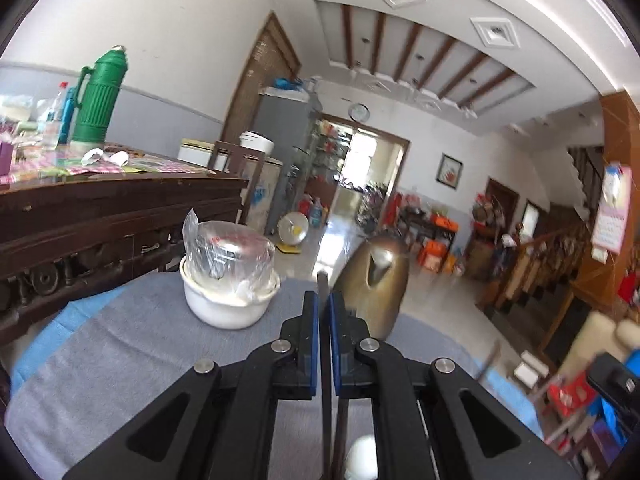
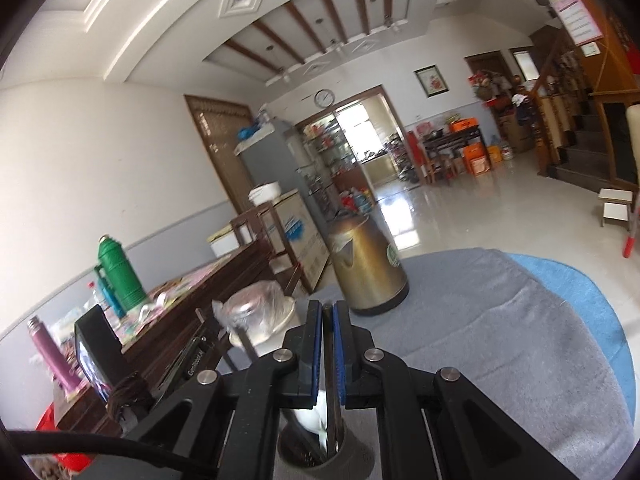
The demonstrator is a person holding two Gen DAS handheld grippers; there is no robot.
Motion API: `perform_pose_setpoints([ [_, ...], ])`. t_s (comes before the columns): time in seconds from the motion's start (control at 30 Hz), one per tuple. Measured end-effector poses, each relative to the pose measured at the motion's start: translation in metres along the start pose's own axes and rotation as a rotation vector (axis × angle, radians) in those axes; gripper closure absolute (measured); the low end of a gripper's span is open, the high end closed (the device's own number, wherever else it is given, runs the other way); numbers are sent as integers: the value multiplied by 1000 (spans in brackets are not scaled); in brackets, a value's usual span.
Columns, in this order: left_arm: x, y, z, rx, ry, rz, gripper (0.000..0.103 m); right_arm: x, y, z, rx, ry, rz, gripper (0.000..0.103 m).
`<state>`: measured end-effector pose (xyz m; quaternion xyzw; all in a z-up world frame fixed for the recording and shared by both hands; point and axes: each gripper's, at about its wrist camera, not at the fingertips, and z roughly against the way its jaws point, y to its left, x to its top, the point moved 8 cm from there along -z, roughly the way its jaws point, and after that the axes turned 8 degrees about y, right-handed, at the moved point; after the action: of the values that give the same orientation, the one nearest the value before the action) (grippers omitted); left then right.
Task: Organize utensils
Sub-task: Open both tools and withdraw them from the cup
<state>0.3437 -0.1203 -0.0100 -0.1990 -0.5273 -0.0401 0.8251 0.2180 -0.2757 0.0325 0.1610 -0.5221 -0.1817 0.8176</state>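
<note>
Both jaws pinch a utensil [image 2: 329,360] (thin, dark) between them.

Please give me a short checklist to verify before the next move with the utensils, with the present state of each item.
1. Left gripper shut on a thin dark utensil handle: ok.
2. Right gripper shut on a slim dark utensil: ok.
3. Dark round holder cup below right gripper: ok.
4. Which utensils these are: cannot tell.
5. Gold metal kettle standing apart from the grippers: ok.
6. White bowl holding a plastic-wrapped jar upright: ok.
</note>
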Motion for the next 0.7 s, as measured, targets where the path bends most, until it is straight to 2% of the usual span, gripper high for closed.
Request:
perform_pose_setpoints([
  [0.03, -2, 2, 7, 11, 7, -26, 95, -3, 0, -1, 8, 16, -6, 96],
  [0.1, -7, 3, 19, 29, 30, -84, 75, -10, -4, 0, 22, 43, -26, 95],
  [0.13, -10, 4, 27, 41, 42, -115, 51, -12, -6, 1, 36, 57, -44, 94],
  [0.17, -11, 7, 32, 58, 39, -137, 40, -15, -10, 2, 48, 69, -69, 92],
  [0.27, -20, 11, 59, 113, 27, -210, 35, -24, -20, 10, 82, 83, -138, 85],
  [0.33, -28, 13, 70, 145, 67, -257, 29, -31, -24, 16, 88, 87, -165, 76],
  [0.43, -41, 17, 86, 182, 114, -285, 27, -41, -27, 27, 87, 93, -183, 66],
  [0.57, -53, 24, 106, 218, 157, -288, 26, -53, -24, 43, 83, 105, -165, 64],
  [0.7, -55, 25, 125, 239, 164, -292, 26, -59, -14, 61, 74, 107, -124, 64],
])
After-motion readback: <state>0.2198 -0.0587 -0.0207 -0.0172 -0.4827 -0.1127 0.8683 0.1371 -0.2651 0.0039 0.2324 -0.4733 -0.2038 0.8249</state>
